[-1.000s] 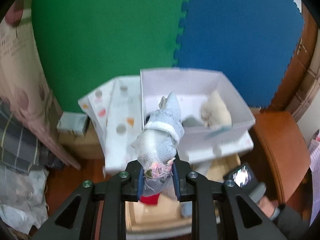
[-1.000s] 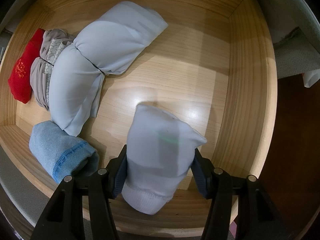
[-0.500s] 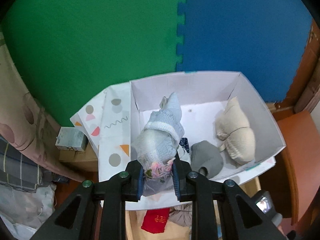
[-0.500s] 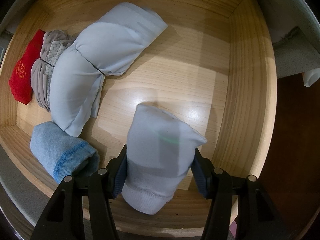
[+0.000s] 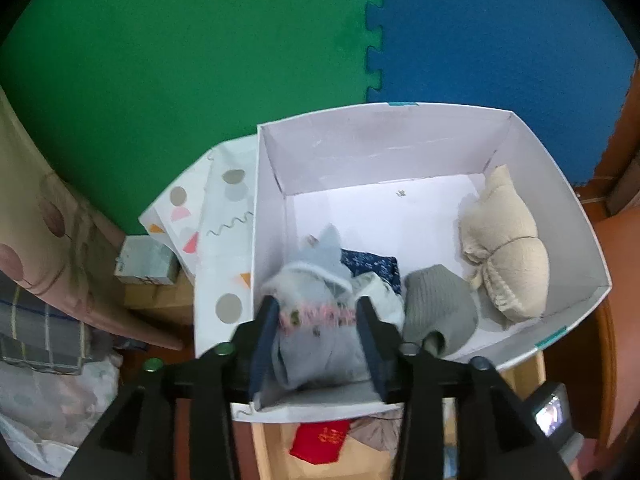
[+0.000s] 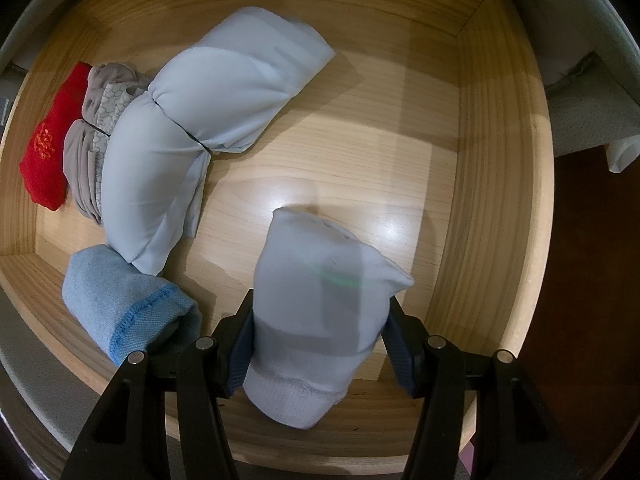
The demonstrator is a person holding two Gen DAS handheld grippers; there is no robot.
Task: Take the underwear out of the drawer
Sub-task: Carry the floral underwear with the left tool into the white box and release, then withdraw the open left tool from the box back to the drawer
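Note:
My left gripper (image 5: 316, 312) hangs over the near left corner of a white box (image 5: 360, 136). Its jaws are opening, and a grey-blue bundle of underwear with pink trim (image 5: 316, 340) sits loosely between them, sinking into the box. A beige bundle (image 5: 502, 248), a grey roll (image 5: 438, 304) and a dark blue patterned piece (image 5: 372, 266) lie in the box. My right gripper (image 6: 320, 320) points down into the wooden drawer (image 6: 500, 160), shut on a pale grey-blue roll (image 6: 320, 300). A large pale blue bundle (image 6: 192, 140), a blue roll (image 6: 124, 304), a taupe piece (image 6: 88, 140) and a red piece (image 6: 48, 140) lie at the drawer's left.
A white patterned sheet (image 5: 224, 240) leans at the box's left, with a small carton (image 5: 146, 266) beside it. Green and blue foam mats (image 5: 200, 60) stand behind. A curtain (image 5: 48, 240) hangs at the left. The drawer's right half is bare wood.
My left gripper moved over the white box and lowered; its jaws have spread and the grey-blue bundle has slid down between them. The right gripper and its roll stayed still.

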